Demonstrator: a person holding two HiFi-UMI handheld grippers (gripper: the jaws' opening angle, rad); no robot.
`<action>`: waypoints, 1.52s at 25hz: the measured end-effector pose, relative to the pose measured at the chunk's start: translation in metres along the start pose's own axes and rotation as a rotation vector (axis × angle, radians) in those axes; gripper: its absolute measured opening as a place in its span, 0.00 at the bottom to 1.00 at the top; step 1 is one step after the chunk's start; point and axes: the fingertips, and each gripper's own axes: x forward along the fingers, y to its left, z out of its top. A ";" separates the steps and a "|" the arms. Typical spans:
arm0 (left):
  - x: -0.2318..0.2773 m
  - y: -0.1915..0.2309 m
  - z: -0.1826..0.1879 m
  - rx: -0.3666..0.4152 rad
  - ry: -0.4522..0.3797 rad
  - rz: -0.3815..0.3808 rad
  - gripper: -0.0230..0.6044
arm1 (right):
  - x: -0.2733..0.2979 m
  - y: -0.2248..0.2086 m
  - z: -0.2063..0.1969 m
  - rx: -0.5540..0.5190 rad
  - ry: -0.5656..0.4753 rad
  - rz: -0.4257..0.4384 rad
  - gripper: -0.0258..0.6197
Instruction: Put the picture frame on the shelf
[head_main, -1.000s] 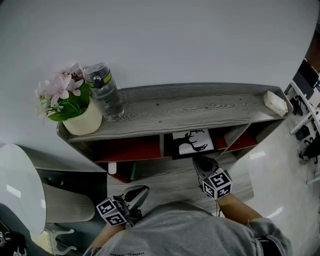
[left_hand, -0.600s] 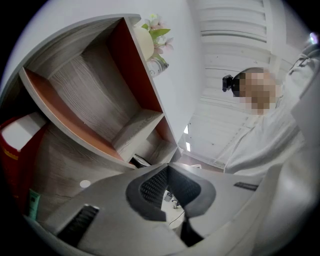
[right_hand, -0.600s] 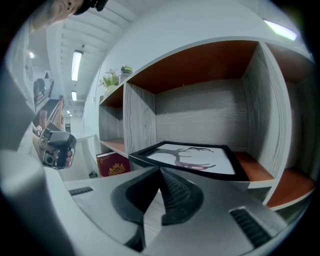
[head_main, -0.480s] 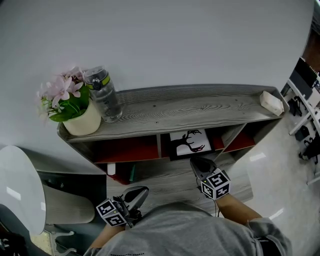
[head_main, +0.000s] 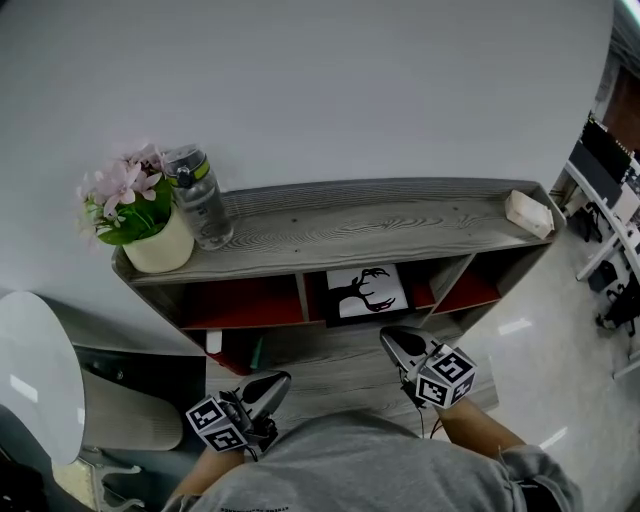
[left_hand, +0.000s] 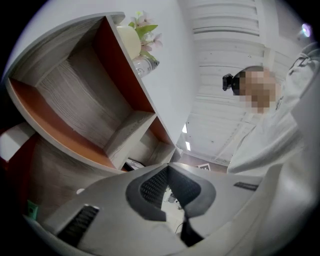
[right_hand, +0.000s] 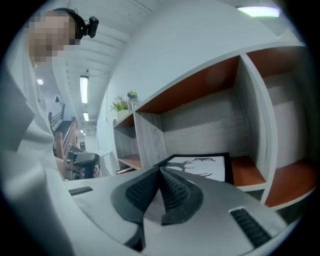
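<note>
With the picture frame (head_main: 365, 293) resting in the shelf's (head_main: 380, 225) middle compartment, right gripper (head_main: 392, 340) and left gripper (head_main: 272, 382) hang nearby, jaws together, empty.

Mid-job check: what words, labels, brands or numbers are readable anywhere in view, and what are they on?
No text can be read here.
Shirt print: a line of small letters, too small to read.
Picture frame: an antlered deer silhouette only, no words.
Water bottle: no legible label.
Marker cubes: black-and-white square patterns, no letters.
</note>
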 end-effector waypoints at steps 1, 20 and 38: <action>0.004 -0.002 0.001 0.012 0.001 0.002 0.05 | -0.005 -0.002 0.005 0.011 -0.014 0.014 0.03; 0.121 -0.075 0.048 0.410 -0.013 0.276 0.05 | -0.103 -0.057 0.103 -0.026 -0.099 0.348 0.03; 0.096 -0.051 0.093 0.477 0.067 0.184 0.05 | -0.073 -0.013 0.154 0.026 -0.293 0.238 0.05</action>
